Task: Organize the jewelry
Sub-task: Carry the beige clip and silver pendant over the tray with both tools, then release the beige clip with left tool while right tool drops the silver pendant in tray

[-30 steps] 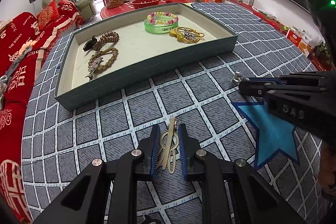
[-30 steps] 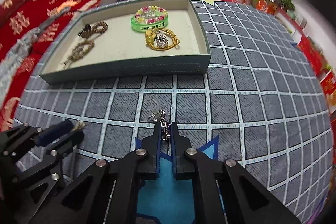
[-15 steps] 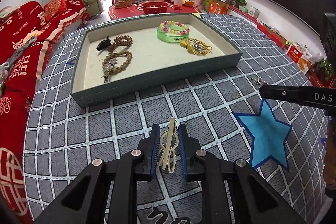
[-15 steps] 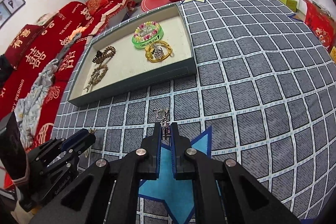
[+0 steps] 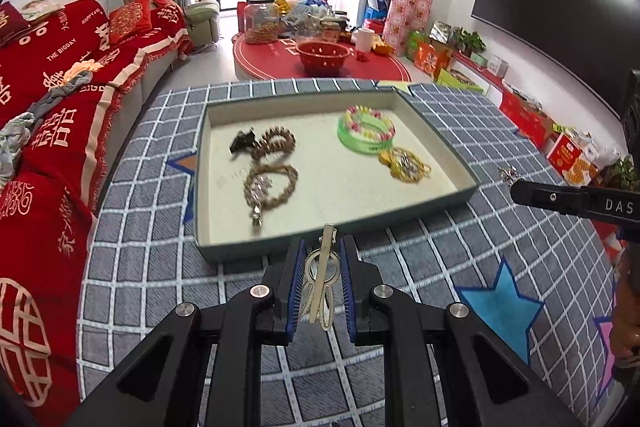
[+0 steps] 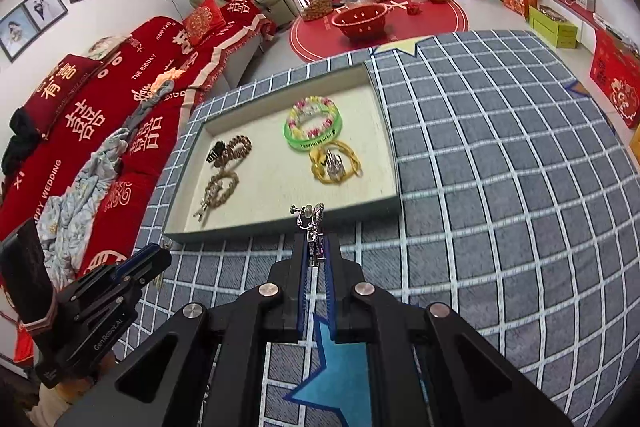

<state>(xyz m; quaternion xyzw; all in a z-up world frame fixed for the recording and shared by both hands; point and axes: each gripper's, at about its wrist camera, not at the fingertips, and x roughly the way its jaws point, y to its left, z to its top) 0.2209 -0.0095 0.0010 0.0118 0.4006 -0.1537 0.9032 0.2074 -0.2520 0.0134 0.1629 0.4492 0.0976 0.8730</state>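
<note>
My left gripper [image 5: 320,267] is shut on a pale gold hair clip [image 5: 321,277], held in the air just short of the tray's near wall. My right gripper [image 6: 316,247] is shut on a small silver earring [image 6: 311,217] that sticks out past its tips, also lifted above the cloth. In the left wrist view the right gripper [image 5: 516,187] reaches in from the right with the earring [image 5: 507,174] at its tip. The grey-green tray [image 5: 464,197] holds a green and beaded bracelet [image 5: 366,131], a yellow cord with a charm [image 5: 404,167], brown braided bracelets [image 5: 272,167] and a black clip [image 5: 242,141].
The tray [image 6: 280,229] lies on a grey checked cloth [image 6: 500,187] with blue star patches [image 5: 500,307]. A red sofa [image 5: 48,107] runs along the left. A red round table [image 5: 320,63] with a red basket and jars stands behind the tray.
Both grippers have risen off the cloth with their pieces and now look down on the tray from higher and closer. Their grips are unchanged.
</note>
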